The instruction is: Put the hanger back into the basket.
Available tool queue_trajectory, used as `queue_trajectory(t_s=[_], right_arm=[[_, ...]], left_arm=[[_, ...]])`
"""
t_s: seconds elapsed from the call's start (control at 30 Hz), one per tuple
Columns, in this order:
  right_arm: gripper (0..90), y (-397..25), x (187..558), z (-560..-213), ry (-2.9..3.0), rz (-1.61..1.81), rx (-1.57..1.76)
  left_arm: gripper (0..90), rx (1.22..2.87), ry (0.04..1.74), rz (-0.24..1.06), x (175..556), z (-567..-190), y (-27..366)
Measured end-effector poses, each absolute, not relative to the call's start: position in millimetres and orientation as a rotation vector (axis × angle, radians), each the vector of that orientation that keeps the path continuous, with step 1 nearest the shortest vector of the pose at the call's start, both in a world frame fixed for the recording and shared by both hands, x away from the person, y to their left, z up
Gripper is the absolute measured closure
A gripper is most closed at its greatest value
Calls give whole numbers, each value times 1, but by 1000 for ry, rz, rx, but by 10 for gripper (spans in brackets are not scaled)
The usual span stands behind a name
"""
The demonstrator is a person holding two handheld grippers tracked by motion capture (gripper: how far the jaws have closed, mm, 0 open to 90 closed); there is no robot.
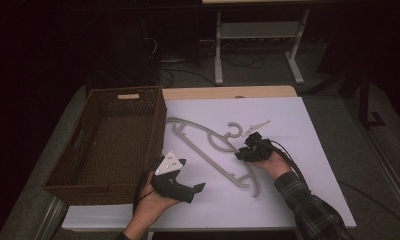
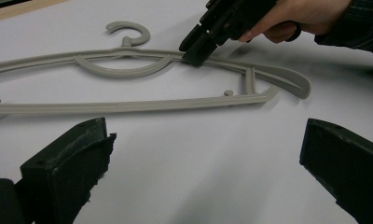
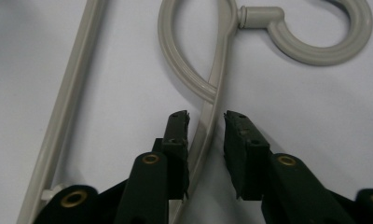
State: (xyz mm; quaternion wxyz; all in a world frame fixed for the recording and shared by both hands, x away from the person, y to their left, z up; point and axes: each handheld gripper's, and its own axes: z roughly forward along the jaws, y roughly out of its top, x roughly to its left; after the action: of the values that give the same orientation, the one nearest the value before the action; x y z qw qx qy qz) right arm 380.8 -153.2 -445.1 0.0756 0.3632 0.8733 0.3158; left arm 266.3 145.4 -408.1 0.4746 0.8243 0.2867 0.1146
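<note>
A brown wicker basket [image 1: 108, 145] sits at the table's [image 1: 308, 150] left edge, on its white top. A white frame [image 1: 258, 45] stands on the floor beyond.

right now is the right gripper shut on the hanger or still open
Open. In the right gripper view, the right gripper straddles the hanger arm; a gap shows on one side, so the jaws have not clamped.

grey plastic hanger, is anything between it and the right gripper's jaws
Nothing visible. In the right gripper view the right gripper has its jaws open on either side of the grey plastic hanger arm, just below the hook, with only the white table cover beneath.
</note>
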Motion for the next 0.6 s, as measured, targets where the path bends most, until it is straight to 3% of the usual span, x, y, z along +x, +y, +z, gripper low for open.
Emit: queue_trajectory(t_s=[0.6], right_arm=[[796, -161, 383, -444, 2543, 884, 1135]], left_arm=[[11, 2014, 701, 278, 266, -408, 145]])
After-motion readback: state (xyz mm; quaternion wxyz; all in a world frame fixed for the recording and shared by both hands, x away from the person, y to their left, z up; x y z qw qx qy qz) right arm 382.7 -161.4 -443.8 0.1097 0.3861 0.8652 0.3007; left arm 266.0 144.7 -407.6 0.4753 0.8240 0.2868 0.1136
